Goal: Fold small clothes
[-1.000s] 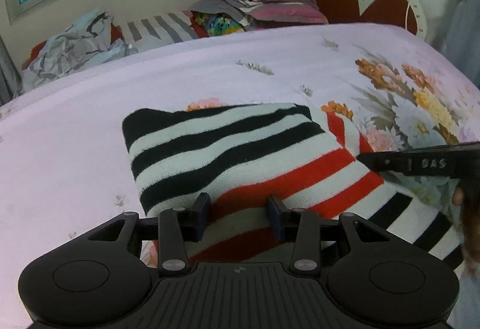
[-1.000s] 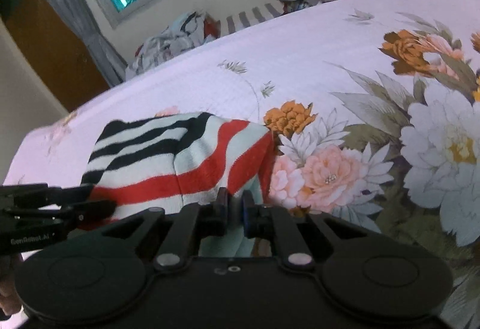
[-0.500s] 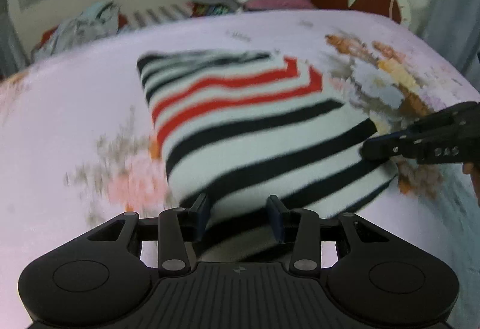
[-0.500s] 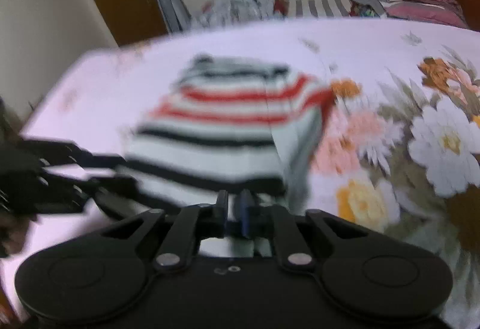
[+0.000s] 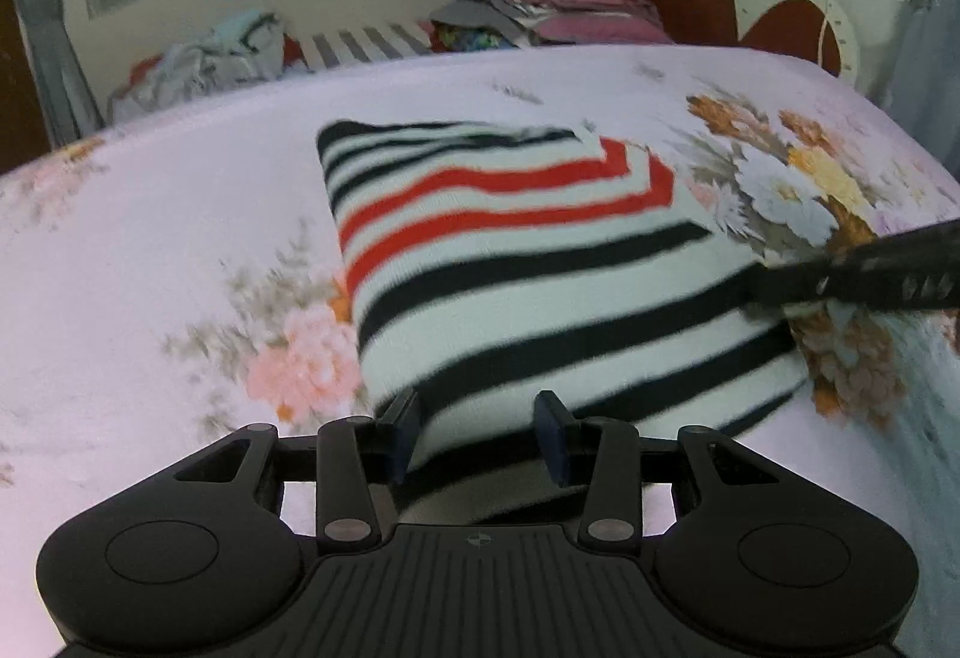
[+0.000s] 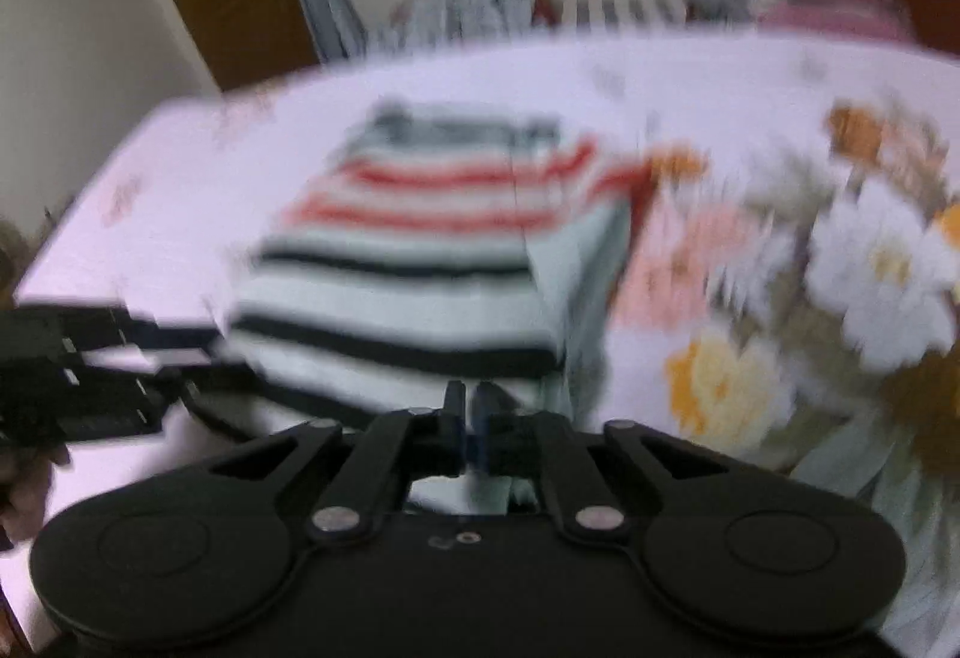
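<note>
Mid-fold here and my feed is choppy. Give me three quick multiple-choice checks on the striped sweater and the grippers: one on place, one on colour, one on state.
1. Where does the striped sweater lie?
A. on the flowered bedsheet
B. on the clothes pile by the window
C. on the floor

2. Which stripe colours run across its white knit?
A. blue and green
B. black and red
C. only black

3. How do the jaws of the left gripper stand?
A. shut on nothing
B. out of view
C. apart, with the sweater's near edge between them

Answers:
1 A, the sweater rests flat on the sheet.
2 B, black bands near, red bands farther back.
3 C, a wide gap shows; the right gripper by contrast is pinched on the sweater's edge.
</note>
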Available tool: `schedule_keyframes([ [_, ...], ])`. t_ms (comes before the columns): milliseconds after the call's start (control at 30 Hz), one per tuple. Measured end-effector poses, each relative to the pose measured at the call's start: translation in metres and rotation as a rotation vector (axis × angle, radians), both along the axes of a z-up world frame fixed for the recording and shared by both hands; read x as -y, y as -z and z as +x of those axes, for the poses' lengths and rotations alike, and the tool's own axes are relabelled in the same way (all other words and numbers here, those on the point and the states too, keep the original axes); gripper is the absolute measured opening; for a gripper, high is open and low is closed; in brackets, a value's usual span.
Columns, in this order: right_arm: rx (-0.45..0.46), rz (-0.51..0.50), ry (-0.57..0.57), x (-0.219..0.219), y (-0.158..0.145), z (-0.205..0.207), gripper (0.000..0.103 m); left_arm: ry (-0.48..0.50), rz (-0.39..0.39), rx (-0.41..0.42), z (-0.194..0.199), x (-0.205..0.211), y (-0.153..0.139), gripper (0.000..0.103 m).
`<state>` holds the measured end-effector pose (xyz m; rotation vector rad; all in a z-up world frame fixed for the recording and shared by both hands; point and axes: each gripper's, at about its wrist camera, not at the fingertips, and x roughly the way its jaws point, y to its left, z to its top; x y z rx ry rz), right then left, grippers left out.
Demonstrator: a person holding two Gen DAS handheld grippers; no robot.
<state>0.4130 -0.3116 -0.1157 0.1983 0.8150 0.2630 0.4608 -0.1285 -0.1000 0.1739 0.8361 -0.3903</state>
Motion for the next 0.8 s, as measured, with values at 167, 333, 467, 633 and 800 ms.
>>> schedule_keyframes([
  [167,0.017,-0.027,0.006,-0.003,0.002,0.023,0.006,-0.025,0.014,-0.006,0.015,0.006,0.004,0.061],
  [333,-0.055,-0.089,0.005,-0.004,0.025,0.037,0.002,-0.037,0.045,-0.022,0.019,0.015,0.016,0.077],
  [467,-0.051,-0.107,-0.009,-0.004,0.028,0.037,0.001,-0.047,0.05,-0.035,0.018,0.016,0.022,0.077],
  [633,-0.041,-0.076,-0.013,0.001,0.033,0.038,0.0,-0.049,0.053,-0.042,0.019,0.016,0.027,0.077],
  [800,-0.024,0.08,0.036,0.025,0.014,0.033,0.02,-0.077,0.026,0.006,0.02,0.007,0.01,0.082],
])
